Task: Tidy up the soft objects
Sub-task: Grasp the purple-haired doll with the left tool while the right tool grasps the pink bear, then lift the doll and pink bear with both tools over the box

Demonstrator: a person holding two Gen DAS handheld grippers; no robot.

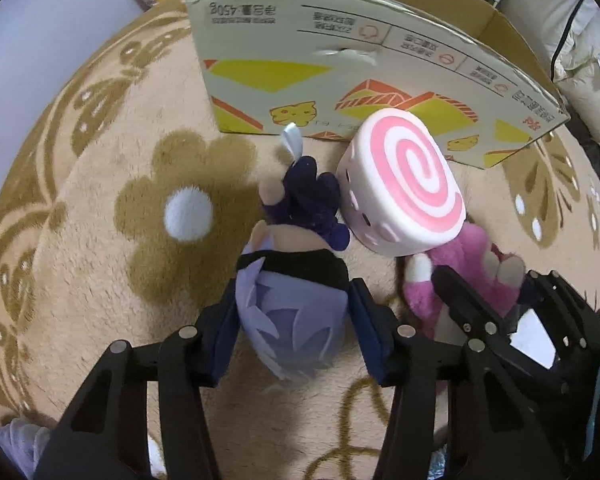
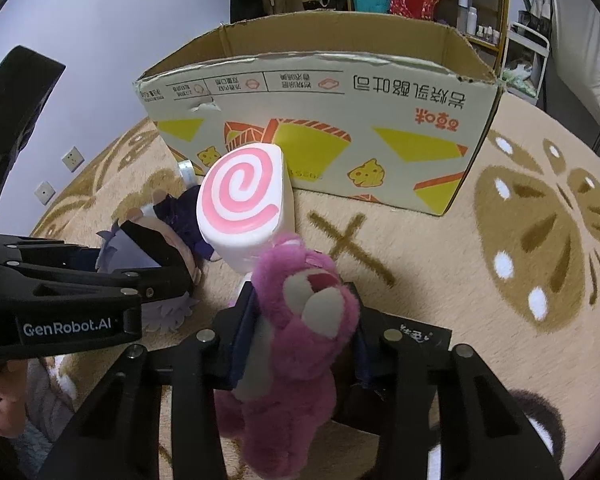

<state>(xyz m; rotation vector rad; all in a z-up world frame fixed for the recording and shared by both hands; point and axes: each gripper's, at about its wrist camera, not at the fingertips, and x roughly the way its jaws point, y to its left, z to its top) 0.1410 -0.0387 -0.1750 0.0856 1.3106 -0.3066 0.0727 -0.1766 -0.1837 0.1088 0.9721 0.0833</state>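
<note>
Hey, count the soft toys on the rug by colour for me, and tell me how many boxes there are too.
Pink plush bear: 1
Purple-and-lavender plush doll: 1
White foam roll with a pink swirl: 1
Open cardboard box: 1
Total: 4 things, 3 soft toys and 1 box.

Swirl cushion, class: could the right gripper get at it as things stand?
Probably not yet: the right gripper is shut on the pink bear, which fills its jaws, with the swirl cushion just beyond.
</note>
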